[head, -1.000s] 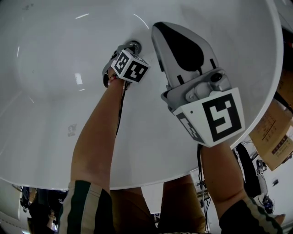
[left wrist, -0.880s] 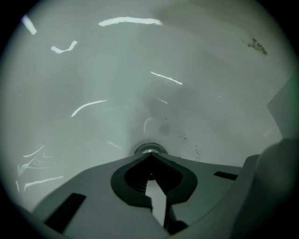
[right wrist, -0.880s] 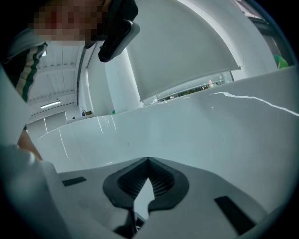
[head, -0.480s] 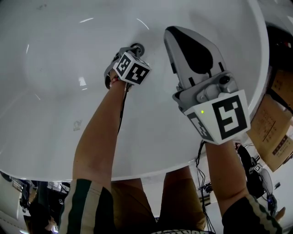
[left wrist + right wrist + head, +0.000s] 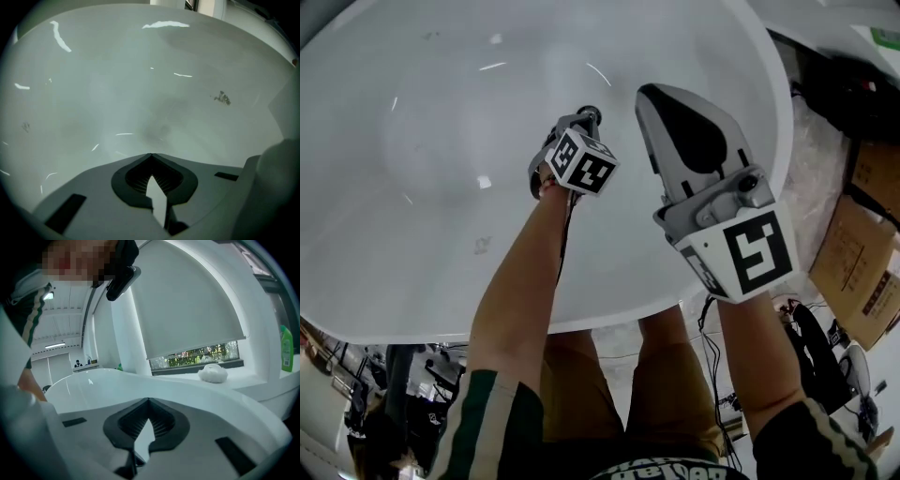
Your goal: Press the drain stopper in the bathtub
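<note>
We hold both tools over the white bathtub (image 5: 422, 197). The left hand-held gripper (image 5: 151, 156) reaches deep into the tub, its jaws pressed together tip to tip with nothing between them. Its own view shows only bare tub surface ahead, with a small dark mark (image 5: 224, 98) at 2 o'clock.

In the head view the drain stopper (image 5: 590, 113), a small round metal piece low in the tub, sits at 12 o'clock from this gripper's marker cube (image 5: 582, 162), right at the gripper's nose. We cannot tell whether the tips touch it.

The right hand-held gripper (image 5: 645, 92) hangs nearer to our head, at 3 o'clock from the left one and apart from it. Its jaws are likewise closed on nothing. Its view looks across the tub rim toward a window (image 5: 201, 355) under a lowered roller blind (image 5: 187, 301). On the sill (image 5: 248, 379) a white lump (image 5: 213, 373) lies at 3 o'clock, and a green bottle (image 5: 286, 348) stands at the far right edge.

Outside the tub, at 4 o'clock in the head view, we see cardboard boxes (image 5: 861, 267).
</note>
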Demonstrator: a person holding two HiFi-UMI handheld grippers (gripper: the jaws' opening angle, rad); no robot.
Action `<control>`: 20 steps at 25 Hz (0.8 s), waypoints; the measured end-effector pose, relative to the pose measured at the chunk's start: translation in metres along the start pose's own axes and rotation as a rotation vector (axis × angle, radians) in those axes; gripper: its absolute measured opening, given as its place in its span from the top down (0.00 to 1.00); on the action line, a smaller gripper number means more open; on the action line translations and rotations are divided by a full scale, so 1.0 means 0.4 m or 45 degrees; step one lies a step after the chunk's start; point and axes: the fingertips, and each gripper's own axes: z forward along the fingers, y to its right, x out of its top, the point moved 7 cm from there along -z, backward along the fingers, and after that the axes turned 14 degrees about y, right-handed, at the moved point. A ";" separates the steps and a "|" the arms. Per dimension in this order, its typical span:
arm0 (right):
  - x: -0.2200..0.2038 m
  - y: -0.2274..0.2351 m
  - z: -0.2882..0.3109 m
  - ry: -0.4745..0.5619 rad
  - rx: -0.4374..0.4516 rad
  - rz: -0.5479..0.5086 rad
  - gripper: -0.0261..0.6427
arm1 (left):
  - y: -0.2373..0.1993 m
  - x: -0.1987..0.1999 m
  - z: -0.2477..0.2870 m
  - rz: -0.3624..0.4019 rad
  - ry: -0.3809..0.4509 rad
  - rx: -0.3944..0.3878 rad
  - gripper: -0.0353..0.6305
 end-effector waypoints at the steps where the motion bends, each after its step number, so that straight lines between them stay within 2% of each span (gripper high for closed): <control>1: 0.019 -0.005 -0.010 0.006 -0.001 -0.003 0.94 | 0.004 0.013 -0.020 -0.013 0.014 0.003 0.94; 14: 0.234 -0.092 -0.123 0.027 0.020 -0.045 0.94 | 0.088 0.207 -0.328 -0.096 0.226 0.070 0.94; 20: 0.332 -0.125 -0.155 0.050 0.064 -0.078 0.94 | 0.097 0.271 -0.477 -0.041 0.266 0.106 0.94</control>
